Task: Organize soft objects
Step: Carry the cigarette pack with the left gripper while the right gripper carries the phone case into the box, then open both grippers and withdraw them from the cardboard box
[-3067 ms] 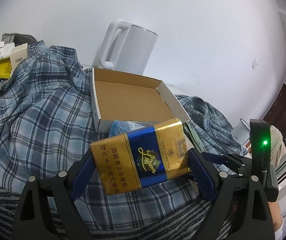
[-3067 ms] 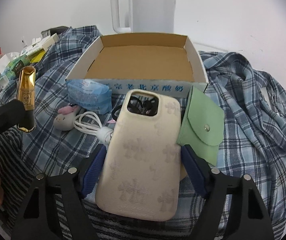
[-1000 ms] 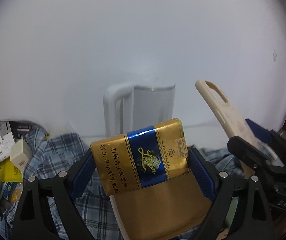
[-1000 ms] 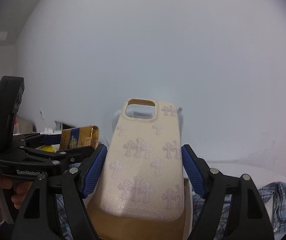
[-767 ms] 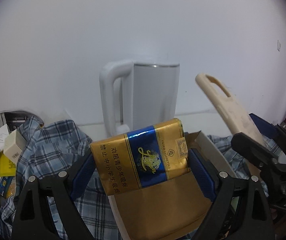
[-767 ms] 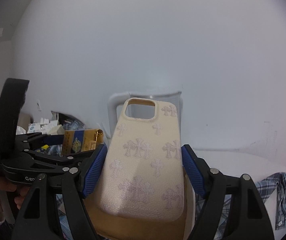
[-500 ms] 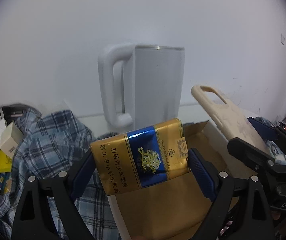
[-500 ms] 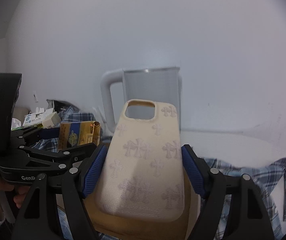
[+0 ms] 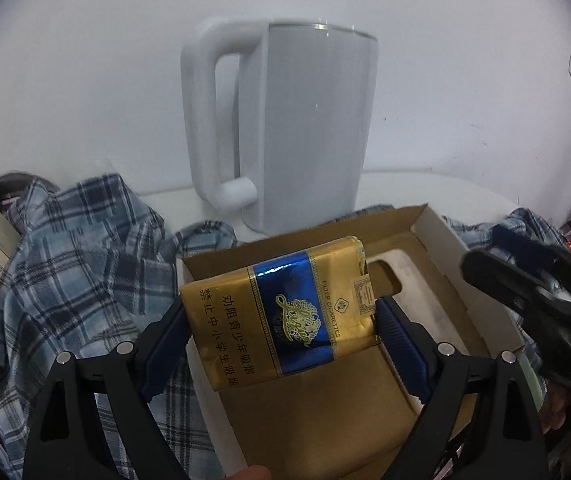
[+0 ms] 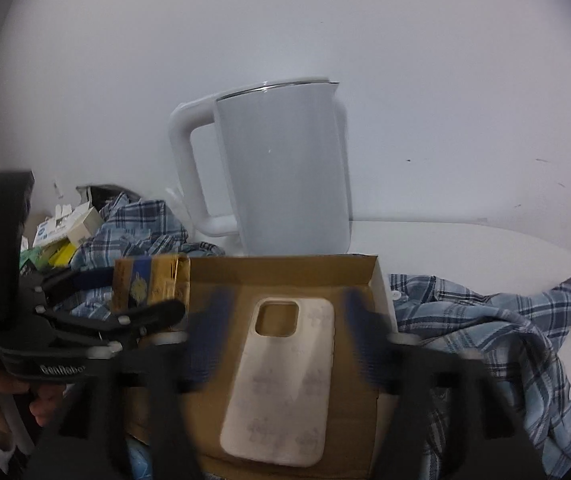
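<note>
The phone case [image 10: 281,384] lies flat on the floor of the cardboard box [image 10: 285,276], toward the box's right wall, camera cutout pointing at the far wall. My right gripper [image 10: 285,344] has just been opening: its blue pads stand clear of the case on both sides, with the case between them but not pressed. I judge this item placed.

The cigarette pack [image 9: 281,312] is not yet placed. My left gripper [image 9: 279,320] clamps it by its short ends, and it hangs tilted over the left half of the box, above the floor. Lowering and releasing it is the step in hand. Whether other soft items wait in front of the box cannot be told from these views.

The box sits on a blue plaid shirt [image 9: 81,264] that spreads past both its left and right sides. The shirt covers a white tabletop [image 10: 465,244], bare only at the far right. A white kettle [image 10: 281,168] stands just behind the box's far wall, handle to the left. Small cartons [image 10: 65,228] are piled at the far left edge. Behind everything is a plain white wall [image 10: 445,80].
</note>
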{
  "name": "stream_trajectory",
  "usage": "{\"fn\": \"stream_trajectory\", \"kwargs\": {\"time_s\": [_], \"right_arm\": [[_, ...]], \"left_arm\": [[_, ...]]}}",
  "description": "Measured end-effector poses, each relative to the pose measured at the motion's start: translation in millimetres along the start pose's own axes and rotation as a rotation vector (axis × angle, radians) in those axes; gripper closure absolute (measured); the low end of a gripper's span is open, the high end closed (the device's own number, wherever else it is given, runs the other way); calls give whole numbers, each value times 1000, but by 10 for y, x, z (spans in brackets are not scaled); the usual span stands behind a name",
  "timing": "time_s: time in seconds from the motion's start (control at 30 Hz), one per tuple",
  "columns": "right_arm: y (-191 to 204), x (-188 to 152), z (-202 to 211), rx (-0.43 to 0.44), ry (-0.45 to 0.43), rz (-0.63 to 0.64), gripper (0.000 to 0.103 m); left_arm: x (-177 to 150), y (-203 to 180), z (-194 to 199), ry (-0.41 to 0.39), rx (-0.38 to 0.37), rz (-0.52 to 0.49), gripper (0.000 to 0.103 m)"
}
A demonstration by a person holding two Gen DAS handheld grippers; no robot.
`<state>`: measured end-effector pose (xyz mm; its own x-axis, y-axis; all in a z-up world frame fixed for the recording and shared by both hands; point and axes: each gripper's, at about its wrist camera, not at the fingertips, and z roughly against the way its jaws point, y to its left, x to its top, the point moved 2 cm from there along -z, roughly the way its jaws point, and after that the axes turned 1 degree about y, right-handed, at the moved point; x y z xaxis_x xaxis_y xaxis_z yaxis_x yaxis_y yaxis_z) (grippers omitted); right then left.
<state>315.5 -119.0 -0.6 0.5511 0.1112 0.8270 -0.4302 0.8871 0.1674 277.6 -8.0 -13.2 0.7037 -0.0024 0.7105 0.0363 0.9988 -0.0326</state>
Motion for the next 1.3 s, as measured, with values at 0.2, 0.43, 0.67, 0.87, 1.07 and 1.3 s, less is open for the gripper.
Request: {"fn": "stream_trajectory", "kwargs": {"time_s": [0.2, 0.43, 0.67, 0.87, 1.07, 1.3], "right_arm": [[-59, 4, 46, -9, -38, -39, 4], [-17, 29, 71, -11, -45, -26, 3], [3, 74, 124, -10, -66, -18, 3], [19, 112, 184, 2, -88, -20, 0], [63, 183, 285, 5, -127, 9, 0], [136, 245, 450, 17, -193, 44, 0]], "left_arm": [[-8, 12, -85, 39, 46, -5, 0], [-46, -14, -129, 40, 98, -44, 0], [25, 57, -10, 4, 62, 10, 0], [112, 138, 130, -36, 45, 55, 0], [185, 96, 332, -96, 53, 29, 0], [228, 64, 495, -152, 44, 22, 0]]}}
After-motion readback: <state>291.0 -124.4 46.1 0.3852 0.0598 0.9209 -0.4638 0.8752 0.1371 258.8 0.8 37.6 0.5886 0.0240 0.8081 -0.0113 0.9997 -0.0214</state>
